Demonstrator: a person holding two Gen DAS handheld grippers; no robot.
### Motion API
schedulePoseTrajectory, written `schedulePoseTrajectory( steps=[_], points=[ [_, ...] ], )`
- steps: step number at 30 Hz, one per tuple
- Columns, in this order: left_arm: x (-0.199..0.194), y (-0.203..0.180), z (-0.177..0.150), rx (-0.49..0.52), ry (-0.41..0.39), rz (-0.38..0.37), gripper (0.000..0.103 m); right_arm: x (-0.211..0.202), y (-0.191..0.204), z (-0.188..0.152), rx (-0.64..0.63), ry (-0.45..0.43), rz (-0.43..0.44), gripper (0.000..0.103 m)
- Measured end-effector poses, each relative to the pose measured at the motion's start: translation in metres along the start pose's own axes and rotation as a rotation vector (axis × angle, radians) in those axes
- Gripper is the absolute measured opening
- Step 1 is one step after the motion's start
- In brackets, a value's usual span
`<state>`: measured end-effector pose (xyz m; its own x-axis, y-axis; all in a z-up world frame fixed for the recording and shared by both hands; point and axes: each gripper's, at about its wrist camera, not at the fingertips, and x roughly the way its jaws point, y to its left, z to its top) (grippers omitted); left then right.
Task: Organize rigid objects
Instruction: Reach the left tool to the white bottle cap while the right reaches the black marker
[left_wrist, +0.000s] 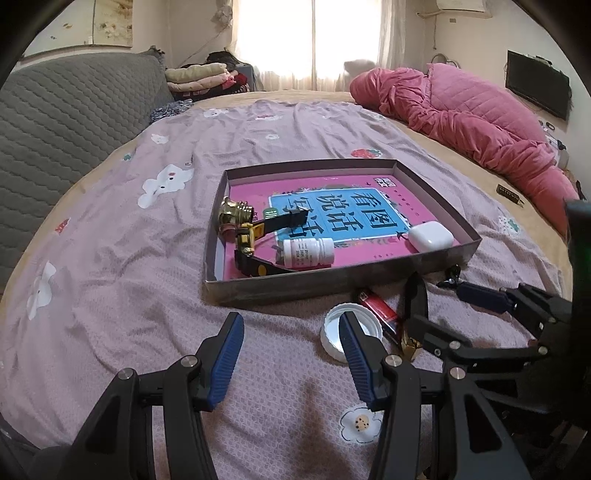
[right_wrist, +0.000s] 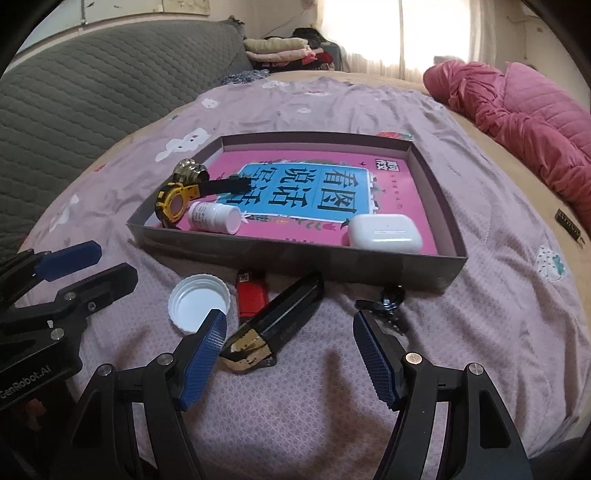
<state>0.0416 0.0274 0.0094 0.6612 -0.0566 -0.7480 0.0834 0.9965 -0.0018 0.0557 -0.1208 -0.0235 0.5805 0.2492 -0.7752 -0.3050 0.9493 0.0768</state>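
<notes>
A shallow grey box (right_wrist: 295, 254) lined with a pink book holds a yellow-and-black watch (right_wrist: 173, 201), a gold bell-shaped piece (right_wrist: 188, 170), a white pill bottle (right_wrist: 214, 218) and a white earbud case (right_wrist: 384, 230). On the bedsheet in front of it lie a white cap (right_wrist: 197, 299), a red lighter (right_wrist: 251, 295), a black bar with a gold end (right_wrist: 277, 321) and a dark metal clip (right_wrist: 388, 299). My right gripper (right_wrist: 291, 350) is open, with the gold end of the bar lying between its pads and not pressed by them. My left gripper (left_wrist: 291, 354) is open over bare sheet, beside the cap (left_wrist: 334, 328).
A pink quilt (left_wrist: 480, 114) is heaped at the far right of the bed. A grey padded headboard (left_wrist: 66, 110) runs along the left. A small dark tag (right_wrist: 569, 225) lies right of the box. Folded clothes (left_wrist: 199, 75) are stacked at the back.
</notes>
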Motion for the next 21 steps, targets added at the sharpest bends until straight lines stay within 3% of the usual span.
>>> schedulePoseTrajectory(
  steps=[8, 21],
  points=[
    [0.004, 0.0, -0.001, 0.003, 0.009, -0.013, 0.053, 0.017, 0.004, -0.007, 0.02, 0.048, 0.003, 0.073],
    [0.014, -0.015, -0.005, 0.043, 0.032, -0.07, 0.053, 0.019, -0.035, -0.013, 0.148, 0.104, -0.048, 0.073]
  ],
)
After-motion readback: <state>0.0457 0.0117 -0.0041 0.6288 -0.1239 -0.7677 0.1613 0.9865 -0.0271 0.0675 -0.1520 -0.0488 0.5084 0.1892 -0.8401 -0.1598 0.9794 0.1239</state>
